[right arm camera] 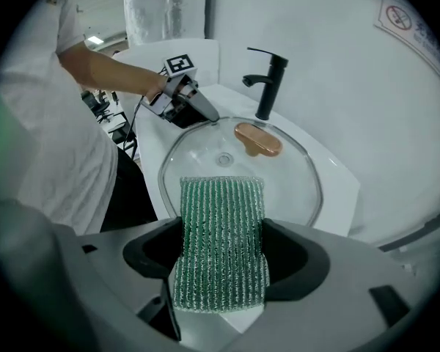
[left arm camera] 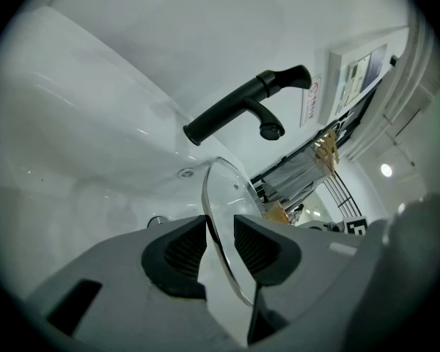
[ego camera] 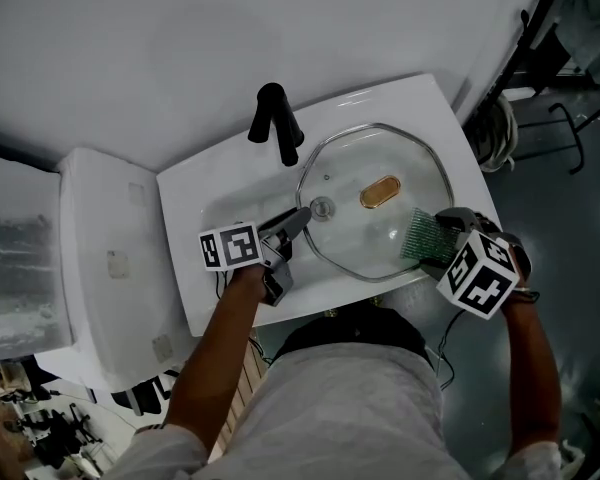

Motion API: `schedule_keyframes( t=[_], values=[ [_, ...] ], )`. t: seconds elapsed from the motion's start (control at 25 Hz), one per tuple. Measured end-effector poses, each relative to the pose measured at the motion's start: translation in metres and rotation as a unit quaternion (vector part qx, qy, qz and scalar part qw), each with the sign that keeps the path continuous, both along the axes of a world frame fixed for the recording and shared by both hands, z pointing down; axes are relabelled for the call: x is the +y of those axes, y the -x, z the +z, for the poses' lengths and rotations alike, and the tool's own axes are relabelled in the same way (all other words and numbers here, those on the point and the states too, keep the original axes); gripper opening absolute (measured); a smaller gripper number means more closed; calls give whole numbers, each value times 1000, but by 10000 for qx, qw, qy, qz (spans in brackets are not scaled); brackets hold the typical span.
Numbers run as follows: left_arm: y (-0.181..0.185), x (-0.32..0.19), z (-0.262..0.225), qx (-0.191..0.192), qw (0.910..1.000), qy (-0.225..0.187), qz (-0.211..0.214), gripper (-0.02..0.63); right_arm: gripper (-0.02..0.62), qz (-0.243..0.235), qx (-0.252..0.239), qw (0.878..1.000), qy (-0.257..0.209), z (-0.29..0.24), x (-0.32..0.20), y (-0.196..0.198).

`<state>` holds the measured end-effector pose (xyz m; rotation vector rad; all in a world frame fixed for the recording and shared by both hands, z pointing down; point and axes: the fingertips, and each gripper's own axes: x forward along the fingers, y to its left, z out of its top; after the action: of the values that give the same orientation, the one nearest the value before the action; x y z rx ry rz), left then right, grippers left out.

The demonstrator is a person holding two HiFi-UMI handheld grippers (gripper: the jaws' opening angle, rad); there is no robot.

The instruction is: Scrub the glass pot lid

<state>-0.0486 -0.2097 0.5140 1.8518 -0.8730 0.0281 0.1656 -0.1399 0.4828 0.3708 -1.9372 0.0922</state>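
The glass pot lid [ego camera: 375, 230] lies tilted over the white sink basin [ego camera: 205, 213], its amber knob [ego camera: 380, 192] near the middle. My left gripper [ego camera: 298, 221] is shut on the lid's left rim. In the left gripper view that rim [left arm camera: 221, 196] runs edge-on between the dark pads [left arm camera: 177, 254]. My right gripper [ego camera: 435, 245] is shut on a green scrub sponge [ego camera: 418, 234], whose far end rests on the lid's right side. The right gripper view shows the sponge [right arm camera: 220, 240] filling the jaws, with the lid [right arm camera: 293, 185] and the left gripper [right arm camera: 196, 110] beyond.
A black faucet [ego camera: 276, 120] stands at the back of the sink, just left of the lid. A white toilet tank [ego camera: 105, 258] sits to the left. To the right are grey floor and a dark metal stand [ego camera: 555, 118]. A white wall lies behind.
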Motion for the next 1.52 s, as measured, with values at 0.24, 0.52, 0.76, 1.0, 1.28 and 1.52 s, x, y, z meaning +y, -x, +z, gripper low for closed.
schedule_keyframes(
  t=[0.24, 0.52, 0.76, 1.0, 1.28, 1.52],
  values=[
    [0, 0, 0, -57, 10000, -31, -2, 126, 333, 477, -183, 9987, -21, 0, -17, -25],
    [-1, 2, -9, -105, 9997, -229, 62, 162, 333, 860, -721, 9937, -74, -18, -21, -18],
    [14, 2, -30, -390, 9979, -506, -137, 195, 333, 1127, -1301, 9845, -347, -52, -31, -10],
    [19, 7, -81, -522, 9914, -1171, -274, 195, 333, 1174, -1966, 9707, -735, -91, -40, 18],
    [-10, 13, -150, -630, 9725, -2239, -94, 192, 333, 1282, -2961, 9415, -977, -132, -44, 50],
    [-29, 20, -209, -868, 9396, -3308, -101, 161, 333, 1311, -3851, 9056, -1203, -174, -43, 74]
  ],
)
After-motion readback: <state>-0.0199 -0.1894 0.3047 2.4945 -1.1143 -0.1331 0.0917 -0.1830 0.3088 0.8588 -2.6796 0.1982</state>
